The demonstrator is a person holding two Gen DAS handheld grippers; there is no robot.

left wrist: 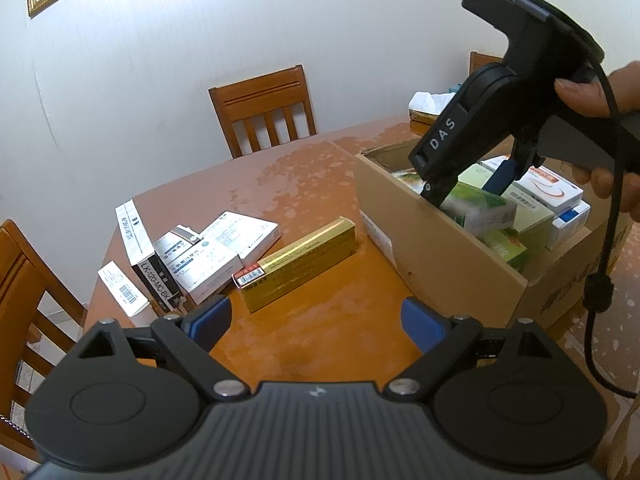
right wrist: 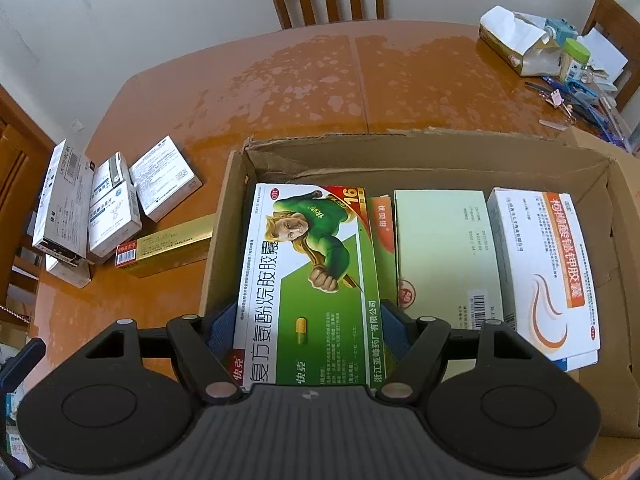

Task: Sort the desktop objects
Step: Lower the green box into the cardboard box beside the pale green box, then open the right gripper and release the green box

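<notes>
Right claw lowering a green medicine box into the carton while the left claw waits empty.

The right gripper is clamped on the green medicine box, pads on its two long edges, which looks like the hold that lets it slide flat into the free slot at the carton's left end. Just to the claw's right inside the carton lie three more boxes: an orange-edged one mostly hidden, a pale green one and a white-and-orange one (more may sit beneath; the left view hints at a lower layer). The left gripper stands apart with nothing between its fingers, probably staged for the next pick. Just ahead of it rests one gold box; to its front-left are about five white or black-and-white boxes, bunched together.
</notes>
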